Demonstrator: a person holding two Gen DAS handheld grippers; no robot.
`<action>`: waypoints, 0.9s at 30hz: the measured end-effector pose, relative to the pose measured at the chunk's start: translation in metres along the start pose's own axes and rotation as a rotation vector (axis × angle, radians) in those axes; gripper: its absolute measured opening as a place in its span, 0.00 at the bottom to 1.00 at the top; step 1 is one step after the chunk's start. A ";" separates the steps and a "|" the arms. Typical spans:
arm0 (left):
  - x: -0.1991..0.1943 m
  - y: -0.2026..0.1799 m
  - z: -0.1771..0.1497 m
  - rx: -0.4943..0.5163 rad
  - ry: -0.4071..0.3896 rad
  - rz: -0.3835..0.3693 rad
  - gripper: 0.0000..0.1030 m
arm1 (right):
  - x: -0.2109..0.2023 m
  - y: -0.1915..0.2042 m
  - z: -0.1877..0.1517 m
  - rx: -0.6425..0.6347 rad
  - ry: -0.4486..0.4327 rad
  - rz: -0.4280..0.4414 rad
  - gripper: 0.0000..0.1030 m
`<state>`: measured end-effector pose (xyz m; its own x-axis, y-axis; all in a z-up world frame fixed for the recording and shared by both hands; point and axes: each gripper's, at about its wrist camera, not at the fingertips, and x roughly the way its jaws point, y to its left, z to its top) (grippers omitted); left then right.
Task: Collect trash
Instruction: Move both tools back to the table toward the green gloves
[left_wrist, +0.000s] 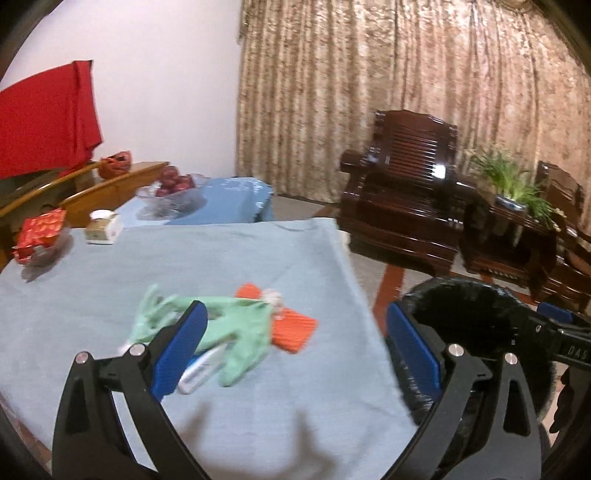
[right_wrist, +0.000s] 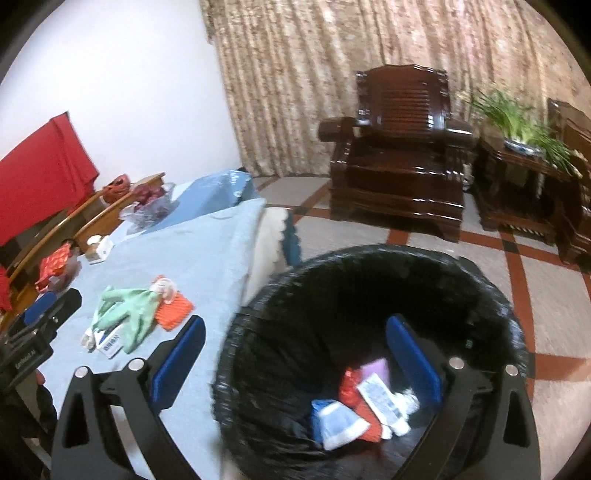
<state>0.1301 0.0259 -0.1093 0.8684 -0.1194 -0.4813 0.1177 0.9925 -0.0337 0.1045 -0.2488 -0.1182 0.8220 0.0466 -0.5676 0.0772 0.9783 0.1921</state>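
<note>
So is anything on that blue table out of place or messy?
Yes: a crumpled green glove lies partly over an orange pouch and a white packet, a loose heap mid-table. No spill or damage shows; the bin stands upright.

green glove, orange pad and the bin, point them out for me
green glove (right_wrist: 129, 308), right wrist view, on its palm
orange pad (left_wrist: 295, 328), left wrist view, on its ribbed top
bin (right_wrist: 295, 280), right wrist view, on the black liner at its left rim
</note>
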 end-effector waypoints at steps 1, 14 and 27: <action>-0.002 0.008 0.000 -0.004 -0.003 0.015 0.92 | 0.004 0.009 0.001 -0.015 -0.001 0.013 0.93; 0.000 0.090 -0.002 -0.077 -0.004 0.160 0.92 | 0.052 0.100 0.007 -0.124 0.003 0.124 0.93; 0.038 0.150 -0.014 -0.127 0.041 0.223 0.92 | 0.115 0.175 -0.001 -0.181 0.038 0.191 0.85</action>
<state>0.1741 0.1702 -0.1447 0.8455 0.1010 -0.5243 -0.1378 0.9900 -0.0316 0.2120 -0.0717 -0.1500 0.7899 0.2382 -0.5651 -0.1823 0.9710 0.1546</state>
